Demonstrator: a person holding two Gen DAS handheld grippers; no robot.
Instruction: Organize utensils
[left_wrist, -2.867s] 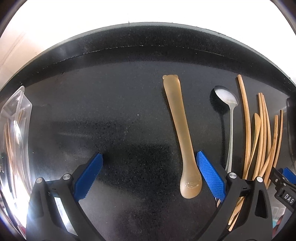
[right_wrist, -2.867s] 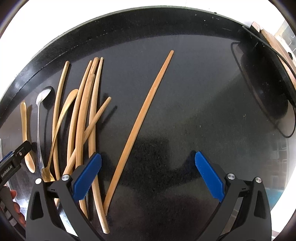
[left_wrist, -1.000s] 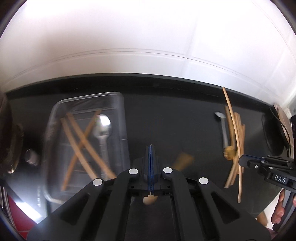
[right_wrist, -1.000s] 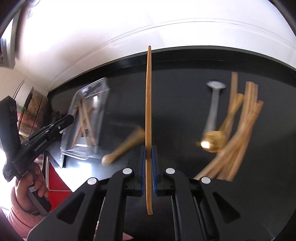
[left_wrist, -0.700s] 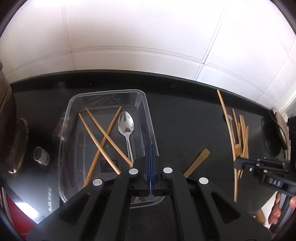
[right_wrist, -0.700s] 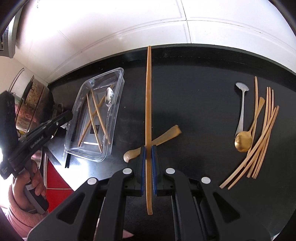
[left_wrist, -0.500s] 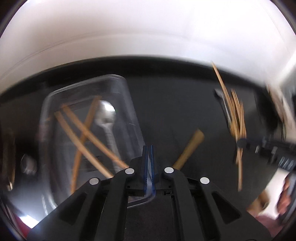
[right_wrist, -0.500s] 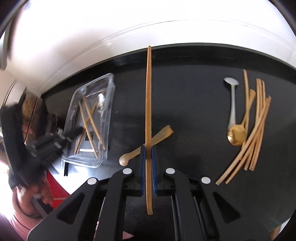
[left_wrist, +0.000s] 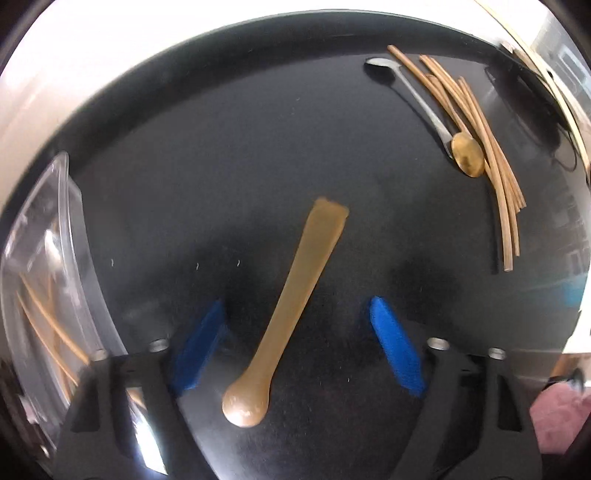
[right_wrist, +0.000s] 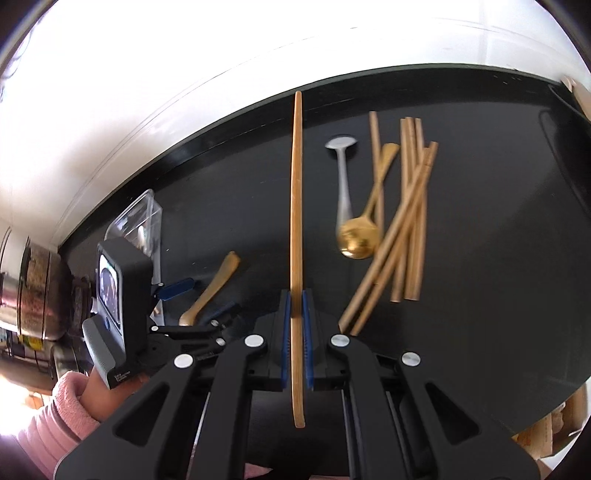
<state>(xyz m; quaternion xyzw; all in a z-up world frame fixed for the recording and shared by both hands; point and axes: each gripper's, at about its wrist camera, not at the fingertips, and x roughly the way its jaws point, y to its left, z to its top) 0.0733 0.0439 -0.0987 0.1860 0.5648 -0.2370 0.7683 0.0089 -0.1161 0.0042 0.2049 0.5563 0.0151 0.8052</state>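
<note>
Our left gripper (left_wrist: 295, 343) is spread wide over the black countertop (left_wrist: 221, 147), the translucent amber plastic spoon (left_wrist: 284, 314) lying between its blue pads, touching neither. Our right gripper (right_wrist: 294, 332) clamps a long wooden chopstick (right_wrist: 296, 206), held above the counter.

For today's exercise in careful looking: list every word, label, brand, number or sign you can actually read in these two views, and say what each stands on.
No text can be read in either view.
Faint light print on the lower edge of the left gripper's body: too small and blurred to read.
Small screen on that gripper: shows a picture, no legible characters.
The utensils, clear container and black counter bear no visible markings.
</note>
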